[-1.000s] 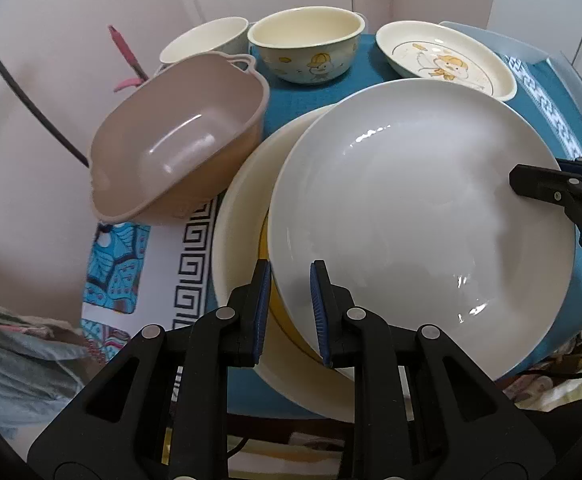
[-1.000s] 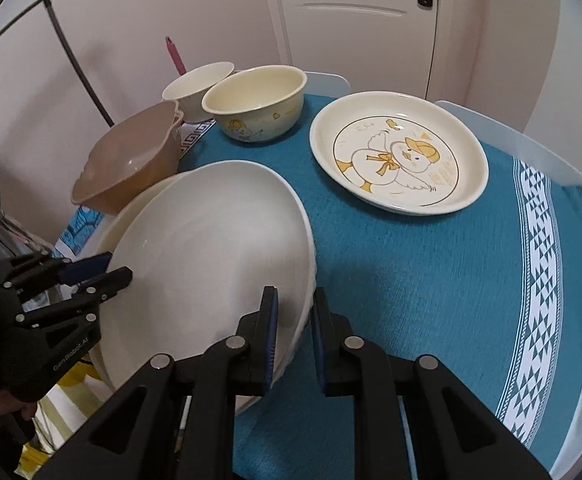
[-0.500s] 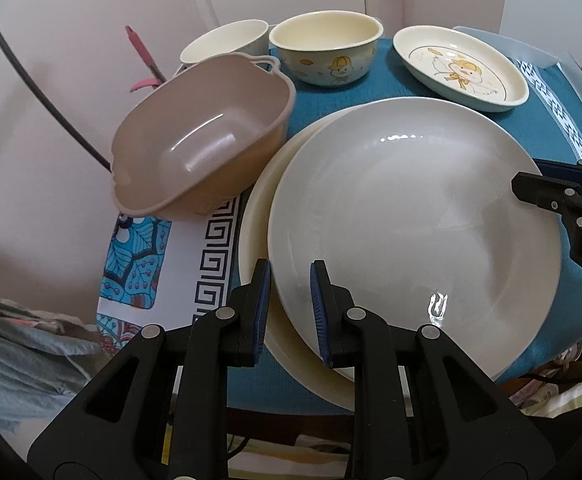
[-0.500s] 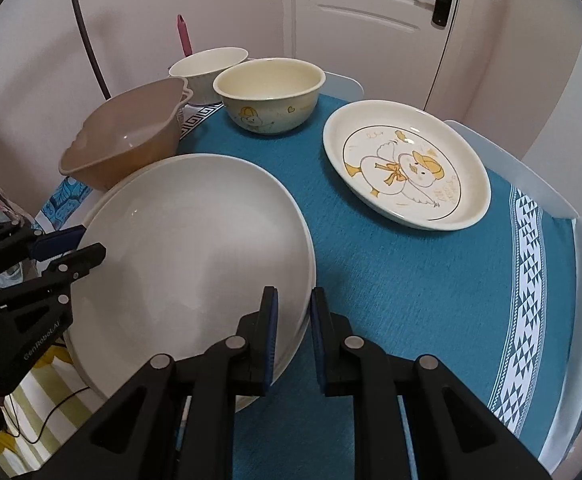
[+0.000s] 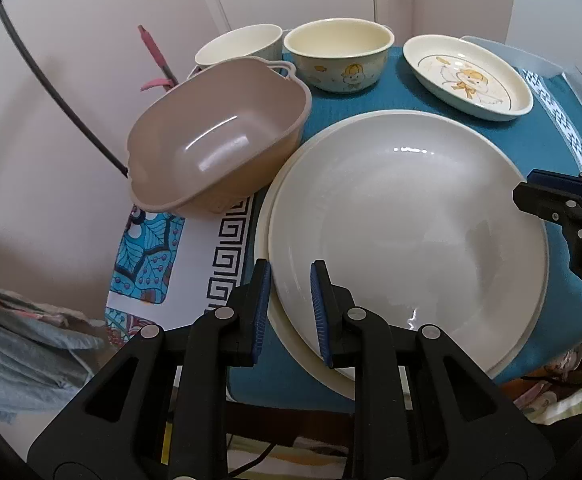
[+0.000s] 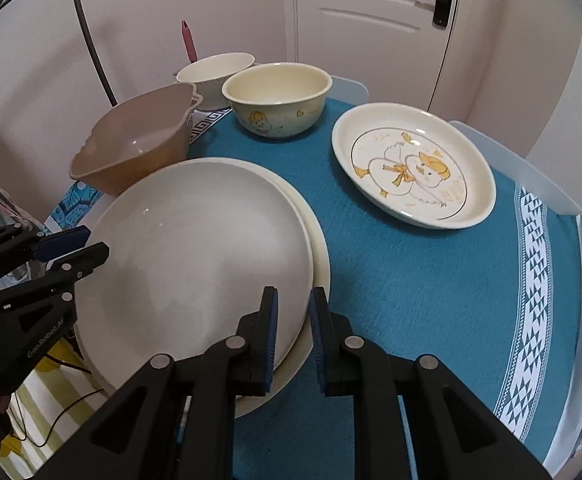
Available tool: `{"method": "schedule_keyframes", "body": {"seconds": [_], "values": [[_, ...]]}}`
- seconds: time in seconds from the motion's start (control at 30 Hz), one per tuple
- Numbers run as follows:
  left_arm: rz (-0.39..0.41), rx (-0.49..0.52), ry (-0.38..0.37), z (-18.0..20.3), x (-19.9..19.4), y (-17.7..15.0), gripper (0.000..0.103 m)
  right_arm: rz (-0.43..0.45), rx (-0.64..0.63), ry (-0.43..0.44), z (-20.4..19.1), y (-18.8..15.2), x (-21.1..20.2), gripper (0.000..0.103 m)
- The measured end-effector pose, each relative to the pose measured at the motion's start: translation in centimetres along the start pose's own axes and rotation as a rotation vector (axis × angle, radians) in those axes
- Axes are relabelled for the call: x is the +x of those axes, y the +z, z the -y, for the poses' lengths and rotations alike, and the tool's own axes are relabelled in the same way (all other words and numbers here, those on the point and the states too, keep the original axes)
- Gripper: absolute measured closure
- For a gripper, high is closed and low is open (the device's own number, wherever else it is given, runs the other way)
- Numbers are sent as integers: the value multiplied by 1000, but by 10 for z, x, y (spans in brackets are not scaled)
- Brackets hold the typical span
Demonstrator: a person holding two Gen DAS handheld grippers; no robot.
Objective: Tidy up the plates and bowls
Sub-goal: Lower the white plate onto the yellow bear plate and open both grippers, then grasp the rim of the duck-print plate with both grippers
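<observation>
On the near left of the tabletop [image 6: 431, 280], the white plate [image 5: 407, 224] rests on a cream plate [image 6: 319, 248]; left gripper [image 5: 289, 308] and right gripper [image 6: 293, 332] each clamp its opposite rims.

Cream plate [image 5: 265, 216] mostly hidden under the white plate [image 5: 407, 232]; I see only a thin crescent of its rim on either side.

Left gripper [image 5: 289, 304] straddles the plate rims, but I cannot tell whether its pads touch either plate. Same doubt for the right gripper [image 6: 293, 334].

Far cup [image 5: 239, 46]: lower half hidden behind the tan tub [image 5: 219, 148]; its base is out of sight.

Pink handle [image 6: 189, 42] runs down behind the cup; I cannot tell what it belongs to.

Lettering on the left gripper's side, seen from the right wrist, too blurred to read.

Cloth pile [image 5: 7, 344] cut off by the lens edge.
</observation>
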State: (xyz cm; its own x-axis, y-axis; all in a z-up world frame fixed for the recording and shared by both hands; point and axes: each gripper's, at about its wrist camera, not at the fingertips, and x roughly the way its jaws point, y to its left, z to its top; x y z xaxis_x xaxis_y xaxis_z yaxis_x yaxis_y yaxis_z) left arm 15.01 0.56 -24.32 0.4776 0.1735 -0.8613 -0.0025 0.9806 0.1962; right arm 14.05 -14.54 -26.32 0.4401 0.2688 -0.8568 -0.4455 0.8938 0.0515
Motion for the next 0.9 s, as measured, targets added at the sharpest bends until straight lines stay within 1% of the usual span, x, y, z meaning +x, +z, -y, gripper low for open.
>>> {"method": "schedule_keyframes", "body": {"seconds": [0.1, 0.23, 0.27, 0.3, 0.33, 0.37, 0.4, 0.47, 0.5, 0.53, 0.57, 0.6, 0.67, 0.8, 0.9], "values": [[24, 8, -9, 2, -10, 3, 85, 18, 27, 14, 4, 1, -6, 88], [60, -2, -74, 0, -31, 15, 85, 58, 79, 25, 13, 5, -23, 88], [63, -3, -81, -1, -34, 18, 85, 69, 94, 27, 16, 7, -29, 78], [74, -5, -90, -2, -42, 24, 85, 83, 106, 22, 19, 8, -36, 51], [81, -7, -99, -3, -46, 28, 84, 99, 119, 21, 23, 9, -43, 34], [86, -9, -113, -4, -50, 33, 84, 117, 134, 26, 27, 10, -50, 7], [92, -12, -134, -5, -55, 40, 84, 143, 153, 30, 32, 11, -58, 3], [96, -10, -162, -5, -61, 51, 81, 184, 185, 19, 40, 12, -74, 3], [101, -8, -171, -6, -63, 56, 73, 194, 196, 7, 43, 13, -80, 3], [112, -6, -188, -6, -66, 61, 63, 209, 211, -7, 48, 13, -88, 3], [122, -3, -208, -6, -69, 67, 22, 222, 220, -17, 51, 13, -92, 3], [135, -1, -224, -5, -72, 72, 2, 234, 230, -27, 53, 14, -97, 3], [159, 5, -239, -4, -79, 80, 0, 254, 252, -43, 60, 15, -108, 2], [153, 49, -244, 4, -79, 96, 0, 279, 281, -85, 68, 17, -119, 1], [153, 55, -273, 10, -80, 104, 0, 279, 291, -110, 73, 21, -122, 1]]}}
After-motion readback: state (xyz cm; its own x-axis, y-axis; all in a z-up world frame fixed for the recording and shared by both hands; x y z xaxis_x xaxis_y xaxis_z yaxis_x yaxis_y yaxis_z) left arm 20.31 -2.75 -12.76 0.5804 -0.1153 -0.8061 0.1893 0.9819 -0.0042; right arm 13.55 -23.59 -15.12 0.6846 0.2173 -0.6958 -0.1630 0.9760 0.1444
